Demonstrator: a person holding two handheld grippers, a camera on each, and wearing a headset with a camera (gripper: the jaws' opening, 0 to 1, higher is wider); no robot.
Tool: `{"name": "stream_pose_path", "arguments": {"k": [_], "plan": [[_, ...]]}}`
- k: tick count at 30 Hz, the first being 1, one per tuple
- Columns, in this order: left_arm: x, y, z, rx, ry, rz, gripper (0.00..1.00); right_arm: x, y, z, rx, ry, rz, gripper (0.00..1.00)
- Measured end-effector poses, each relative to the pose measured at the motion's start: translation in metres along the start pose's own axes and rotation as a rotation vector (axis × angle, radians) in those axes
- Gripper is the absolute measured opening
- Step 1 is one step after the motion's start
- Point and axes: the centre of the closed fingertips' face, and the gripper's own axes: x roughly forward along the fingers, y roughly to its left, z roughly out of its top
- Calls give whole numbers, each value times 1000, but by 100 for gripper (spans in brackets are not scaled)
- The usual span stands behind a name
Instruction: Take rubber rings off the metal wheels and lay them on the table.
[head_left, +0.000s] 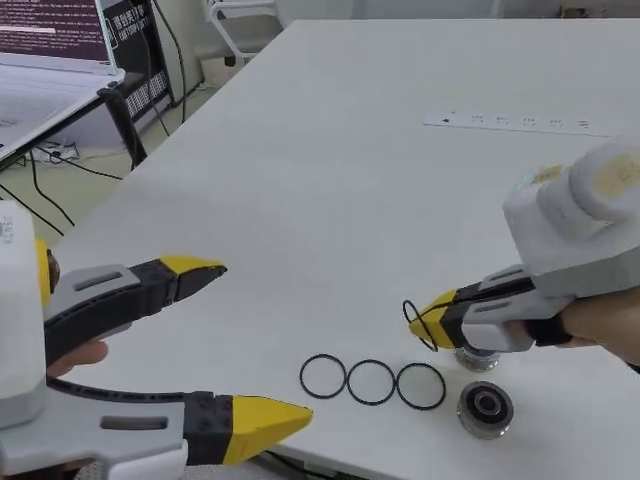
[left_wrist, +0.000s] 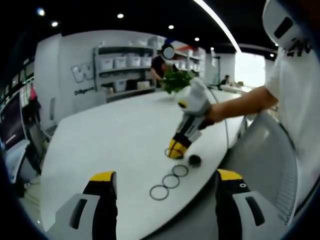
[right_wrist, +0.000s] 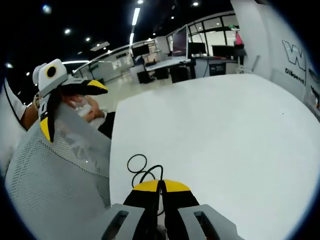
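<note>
Head view: three rings (head_left: 371, 382) lie in a row on the table (head_left: 330, 180); the right gripper (head_left: 437, 318), jaws pinched on a fourth ring (head_left: 415, 320), hovers above one wheel (head_left: 478, 358), a second wheel (head_left: 486, 408) just beside. Left gripper view: the left gripper (left_wrist: 166, 176) gapes wide, holding nothing. Right gripper view: the fourth ring dangles from closed jaws, so laying it down seems to remain

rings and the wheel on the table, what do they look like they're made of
Rings: thin matte black loops, likely rubber. The held ring, pinched in the right gripper, bends out of round. Wheel: shiny grey rim with a dark centre, looks like metal, maybe a bearing.
</note>
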Motion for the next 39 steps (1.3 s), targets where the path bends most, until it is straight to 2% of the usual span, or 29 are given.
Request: {"name": "stream_pose_path", "arguments": {"k": [11,39], "plan": [[1,0,0,-6,2,-1,82,10,2,-12,-7,49,14,0],[1,-2,-2,1,15,-6,81,12,3,-21,-16,79,14,0]]}}
